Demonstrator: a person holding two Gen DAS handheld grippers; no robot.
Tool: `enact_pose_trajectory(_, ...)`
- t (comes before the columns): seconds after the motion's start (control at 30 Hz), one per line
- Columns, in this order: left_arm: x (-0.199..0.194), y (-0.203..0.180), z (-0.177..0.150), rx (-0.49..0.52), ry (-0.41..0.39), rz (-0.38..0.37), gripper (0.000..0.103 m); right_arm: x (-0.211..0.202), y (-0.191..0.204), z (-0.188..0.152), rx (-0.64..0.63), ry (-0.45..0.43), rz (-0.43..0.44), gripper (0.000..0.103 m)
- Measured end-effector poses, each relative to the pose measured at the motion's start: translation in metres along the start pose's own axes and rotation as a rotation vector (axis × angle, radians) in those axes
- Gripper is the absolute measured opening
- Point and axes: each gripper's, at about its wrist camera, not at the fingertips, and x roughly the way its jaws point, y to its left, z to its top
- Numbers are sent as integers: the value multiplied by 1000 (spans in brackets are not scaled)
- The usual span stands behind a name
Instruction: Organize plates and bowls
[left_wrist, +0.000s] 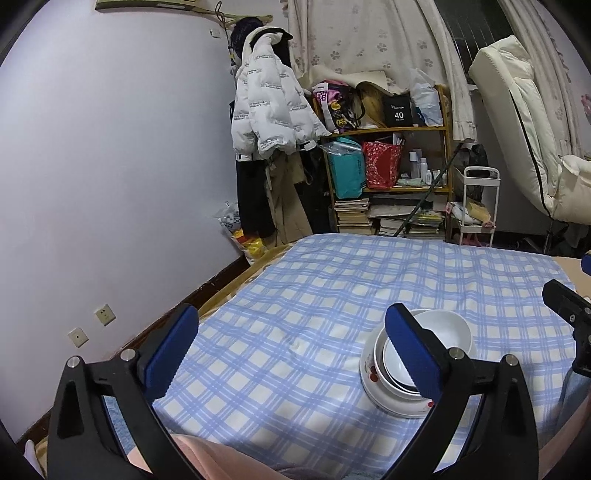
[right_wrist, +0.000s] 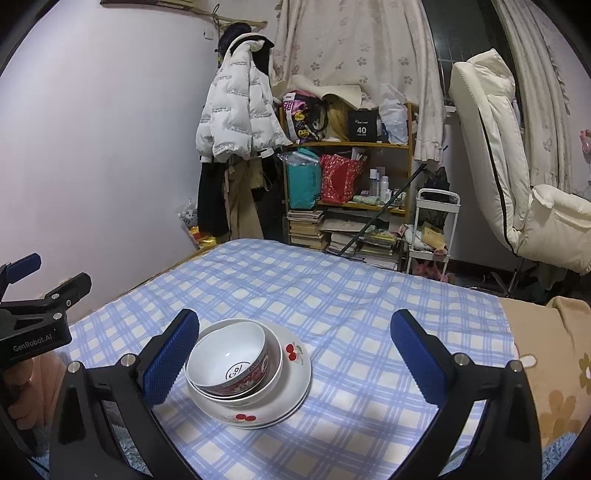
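Observation:
On the blue checked bedsheet (right_wrist: 369, 295) stands one stack. A white plate with red cherries (right_wrist: 295, 384) carries a white bowl (right_wrist: 266, 387), and a red-patterned bowl (right_wrist: 229, 362) sits tilted inside it. My right gripper (right_wrist: 293, 321) is open, with the stack just inside its left finger and nothing touched. In the left wrist view the same plate (left_wrist: 371, 373) and bowls (left_wrist: 447, 332) lie partly behind the right finger of my left gripper (left_wrist: 291, 314). That gripper is open and holds nothing. Each gripper shows at the edge of the other's view, the left gripper (right_wrist: 51, 273) and the right gripper (left_wrist: 570, 277).
The wall (left_wrist: 110, 184) runs along the bed's left side. Beyond the bed's far end are a cluttered wooden shelf (right_wrist: 347, 177), a hanging white jacket (right_wrist: 236, 110), a white trolley (right_wrist: 436, 229) and a cream recliner (right_wrist: 498, 166). A beige flowered blanket (right_wrist: 546, 350) covers the bed's right part.

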Motion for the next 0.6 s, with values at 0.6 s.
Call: enact_pose_trajectory(0.6, 11, -9, -1, 13, 33, 4, 100, 8, -6, -5, 5, 24, -11, 103)
